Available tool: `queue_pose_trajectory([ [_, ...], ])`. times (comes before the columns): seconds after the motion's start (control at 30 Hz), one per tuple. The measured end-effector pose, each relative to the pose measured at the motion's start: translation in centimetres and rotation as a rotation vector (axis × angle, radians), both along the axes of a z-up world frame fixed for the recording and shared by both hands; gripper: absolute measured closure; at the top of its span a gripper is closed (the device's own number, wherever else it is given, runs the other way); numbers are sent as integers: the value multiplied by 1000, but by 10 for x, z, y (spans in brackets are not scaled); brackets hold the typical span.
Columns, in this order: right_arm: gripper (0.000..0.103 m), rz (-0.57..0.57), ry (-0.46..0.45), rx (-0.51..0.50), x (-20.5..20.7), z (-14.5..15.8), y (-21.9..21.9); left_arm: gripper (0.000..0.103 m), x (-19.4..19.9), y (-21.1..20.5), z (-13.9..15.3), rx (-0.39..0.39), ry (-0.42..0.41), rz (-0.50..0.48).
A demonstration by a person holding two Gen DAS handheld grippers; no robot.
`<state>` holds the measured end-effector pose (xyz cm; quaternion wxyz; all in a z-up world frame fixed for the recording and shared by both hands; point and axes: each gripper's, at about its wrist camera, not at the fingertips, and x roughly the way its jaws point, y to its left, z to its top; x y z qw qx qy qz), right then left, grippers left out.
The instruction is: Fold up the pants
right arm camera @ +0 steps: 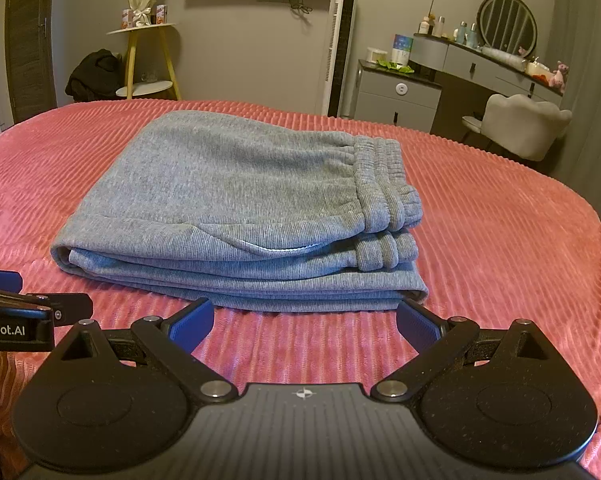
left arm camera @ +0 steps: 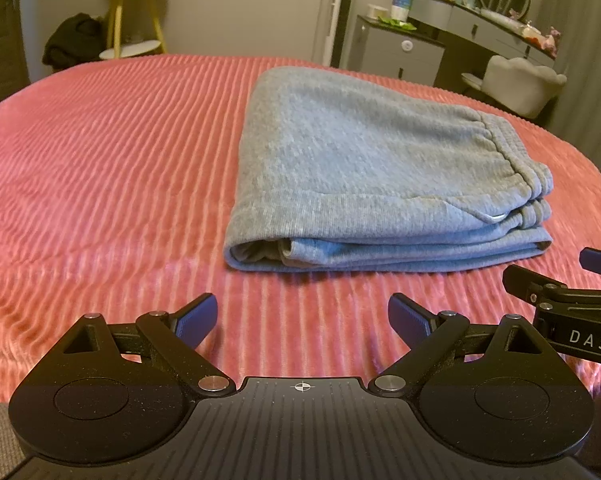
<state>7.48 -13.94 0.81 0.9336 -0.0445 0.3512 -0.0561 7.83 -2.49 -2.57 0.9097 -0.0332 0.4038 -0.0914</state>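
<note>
While both tools hang low over the near edge of the bed, neither one touches cloth. The left gripper [left arm camera: 302, 318] has its blue pads [left arm camera: 194, 320] spread wide apart, released, with only ribbed cover showing between them. The right gripper [right arm camera: 305, 322] is likewise released, its pads [right arm camera: 418, 326] splayed and nothing held; the right pad's tip sits just in front of the near right corner of the bundle, contact not clear.

The grey pants [right arm camera: 236, 208] lie folded into a compact, layered rectangle on the pink ribbed bedspread [left arm camera: 100, 168]. Position: roughly mid-bed, just beyond the right gripper, and far-right of the left gripper. The elastic waistband [right arm camera: 384, 184] runs along the right side, doubled over so two ribbed bands stack one above the other. Folded edges face near; a rounded fold closes the left end. A pocket opening with a pale lining edge [right arm camera: 276, 248] shows on the near face.

In the left wrist view, the right gripper [left arm camera: 568, 300] enters at the right edge, beside the bundle's near right corner. In the right wrist view, the left gripper [right arm camera: 20, 312] enters at the left edge, near the bundle's near left corner.

Far background: a yellow-legged side table [right arm camera: 148, 60] at left, a grey vanity desk [right arm camera: 460, 68] with round mirror [right arm camera: 506, 20] at right, a pale chair [right arm camera: 524, 124] before it.
</note>
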Motion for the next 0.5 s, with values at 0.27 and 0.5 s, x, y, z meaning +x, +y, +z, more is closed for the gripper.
queue_pose_trajectory([
  [0.27,5,0,-1,0,0,0,0,7,0,0,0,-1,2,-1],
  [0.5,5,-1,1,0,0,-1,0,7,0,0,0,-4,3,-2],
])
